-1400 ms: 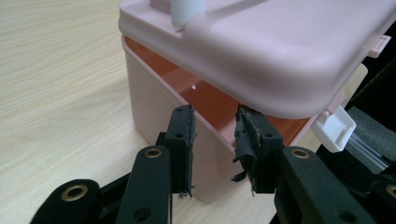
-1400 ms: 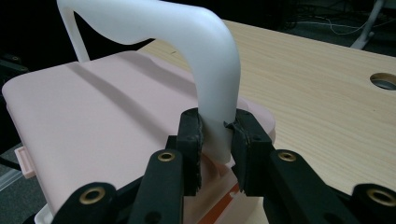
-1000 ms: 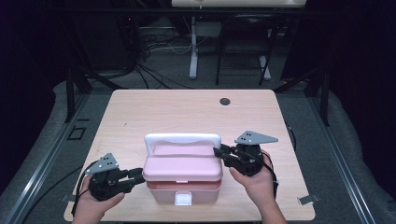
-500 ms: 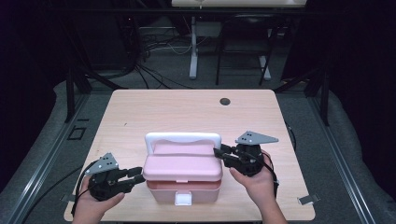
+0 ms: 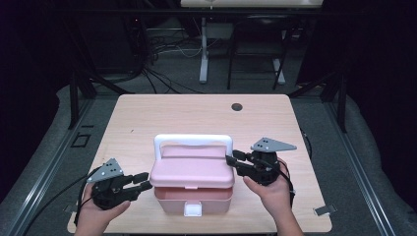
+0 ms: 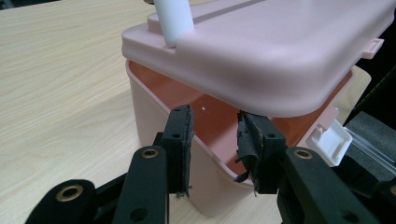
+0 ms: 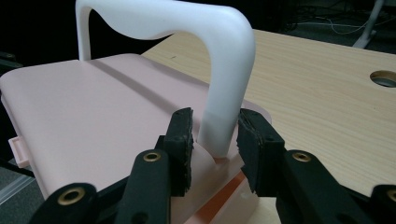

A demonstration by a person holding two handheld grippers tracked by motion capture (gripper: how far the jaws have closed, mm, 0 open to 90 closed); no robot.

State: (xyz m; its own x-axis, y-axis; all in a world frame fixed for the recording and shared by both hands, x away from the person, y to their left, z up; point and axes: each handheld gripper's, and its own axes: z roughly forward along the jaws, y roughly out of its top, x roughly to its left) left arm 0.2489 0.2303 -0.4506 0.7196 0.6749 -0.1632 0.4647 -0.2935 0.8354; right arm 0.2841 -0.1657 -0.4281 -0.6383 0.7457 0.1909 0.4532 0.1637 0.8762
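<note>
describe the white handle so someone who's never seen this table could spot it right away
Start at the light wooden table and find the pink box near its front edge, between the two grippers. Arching over the box's pink lid stands the white handle, a squared upright hoop. It is the tall white part; the other white piece is a small latch low on the front.

A: What carries everything here?

B: A light wooden table [image 5: 162, 113] with a round hole [image 5: 237, 106] near its far edge, well beyond the right gripper [image 5: 235, 162].

A: And directly on it?

B: A pink box [image 5: 194, 199], sitting between the left gripper [image 5: 146, 180] and the right one, just beside both, its base on the wood.
</note>
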